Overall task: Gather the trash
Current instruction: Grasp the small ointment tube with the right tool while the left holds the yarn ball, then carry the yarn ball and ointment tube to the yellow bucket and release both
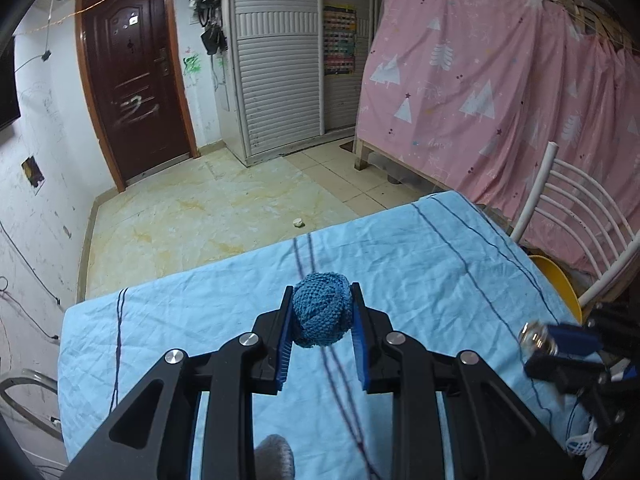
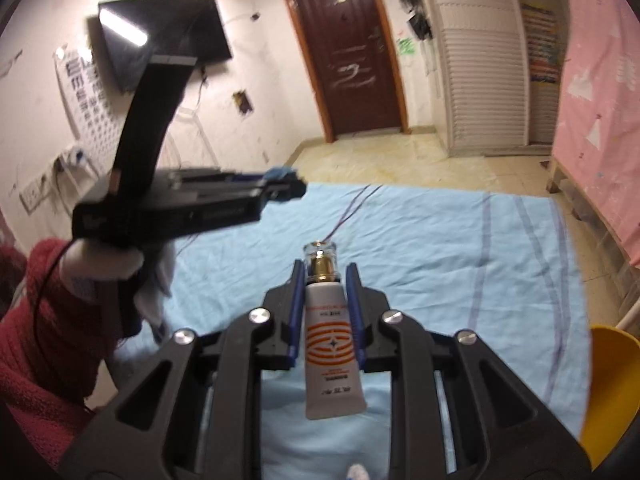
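1. left gripper clamps a blue knit ball above the table.
2. right gripper clamps a white tube, cap forward, also above the table.
3. a white scrap lies on the floor beyond the table edge.
4. a yellow bin sits at the table's right; a white chair stands behind it.
5. nothing lies on the cloth between the grippers and the far edge.

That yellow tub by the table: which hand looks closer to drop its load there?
Probably the right. Its tongs, shut on the tube, have the yellow tub beside them; the left tongs, gripping the blue knitted ball, sit farther away.
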### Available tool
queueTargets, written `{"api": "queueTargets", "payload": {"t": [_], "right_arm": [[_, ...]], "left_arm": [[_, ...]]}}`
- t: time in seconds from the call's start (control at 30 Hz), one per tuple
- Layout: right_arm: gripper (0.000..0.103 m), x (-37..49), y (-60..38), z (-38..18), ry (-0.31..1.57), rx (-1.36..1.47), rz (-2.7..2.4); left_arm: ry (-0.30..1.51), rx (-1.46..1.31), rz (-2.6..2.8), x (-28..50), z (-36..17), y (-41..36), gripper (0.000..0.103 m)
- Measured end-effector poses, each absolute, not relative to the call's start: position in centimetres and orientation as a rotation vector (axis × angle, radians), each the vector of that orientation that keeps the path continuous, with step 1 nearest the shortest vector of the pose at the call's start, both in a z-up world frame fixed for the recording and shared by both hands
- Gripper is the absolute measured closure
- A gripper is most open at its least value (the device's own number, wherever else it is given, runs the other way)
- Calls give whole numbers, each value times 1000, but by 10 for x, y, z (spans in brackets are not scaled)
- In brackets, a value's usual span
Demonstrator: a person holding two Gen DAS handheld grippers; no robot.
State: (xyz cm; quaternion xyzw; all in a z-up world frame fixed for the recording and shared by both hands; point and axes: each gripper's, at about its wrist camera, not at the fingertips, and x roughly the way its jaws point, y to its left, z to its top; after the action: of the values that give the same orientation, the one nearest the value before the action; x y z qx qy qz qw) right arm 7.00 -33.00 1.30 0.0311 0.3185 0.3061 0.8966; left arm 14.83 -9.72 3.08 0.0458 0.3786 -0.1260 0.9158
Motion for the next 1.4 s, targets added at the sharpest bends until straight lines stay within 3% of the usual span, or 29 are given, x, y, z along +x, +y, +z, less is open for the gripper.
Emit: {"api": "queueTargets", "payload": {"t": [0.63,1.4], "right_arm": [[84,58,-495,31,481,310,354],[84,59,-617,-4,435,373,61]], "left_arm": [[789,150,-446,145,35,-241,86],[844,222,-759,130,9,-423,86]]}}
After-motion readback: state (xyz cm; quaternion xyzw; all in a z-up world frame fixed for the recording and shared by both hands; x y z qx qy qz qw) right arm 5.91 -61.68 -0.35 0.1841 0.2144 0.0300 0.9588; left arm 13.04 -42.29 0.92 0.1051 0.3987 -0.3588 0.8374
